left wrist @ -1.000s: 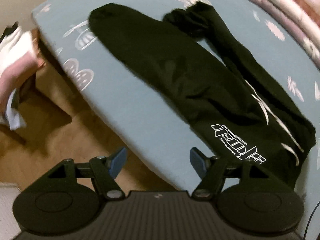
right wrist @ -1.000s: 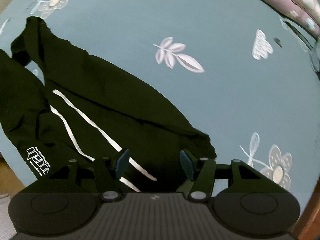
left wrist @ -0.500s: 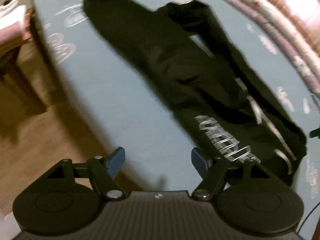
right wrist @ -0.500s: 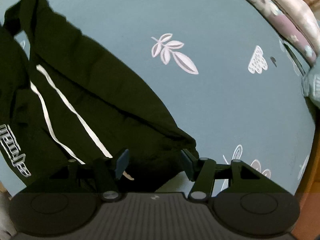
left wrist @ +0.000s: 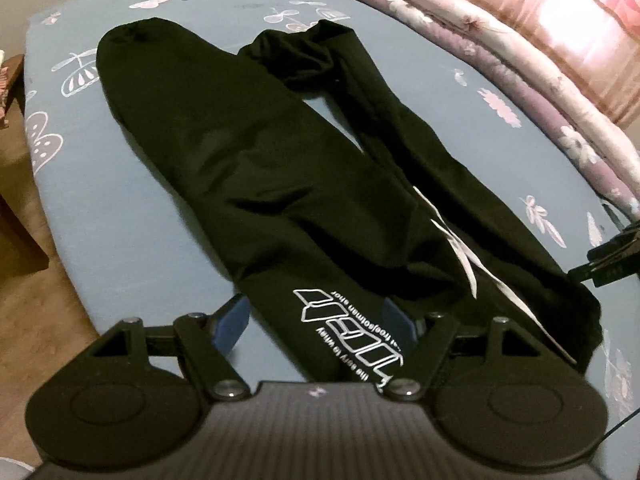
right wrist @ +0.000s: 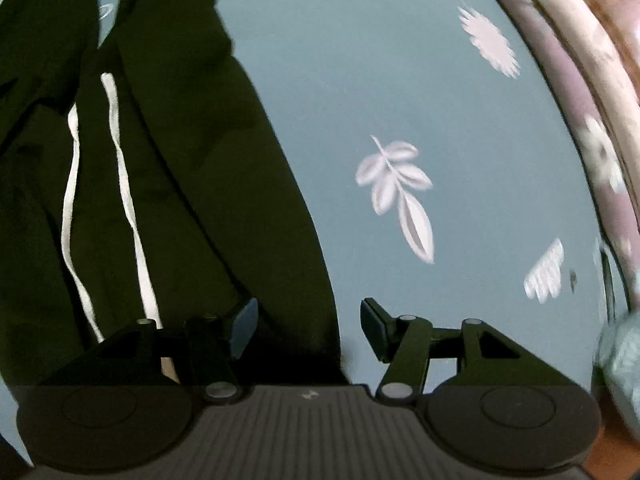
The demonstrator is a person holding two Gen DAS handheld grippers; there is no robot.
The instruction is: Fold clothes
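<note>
Right, you're at the grab step: black trousers [left wrist: 256,168] lie lengthwise on the blue floral sheet [left wrist: 120,216], legs pointing away, white drawstrings [right wrist: 120,168] loose at the waist end near you. Left gripper [left wrist: 314,320] is spread, straddling the printed logo [left wrist: 344,336] at the waistband's near-side corner, pinching nothing. Right gripper [right wrist: 308,324] is also spread, over the waistband's other edge, one finger over cloth, one over sheet, nothing clamped. Next, I'd say: drop both onto the waistband corners and close; tuck the drawstrings clear first.
</note>
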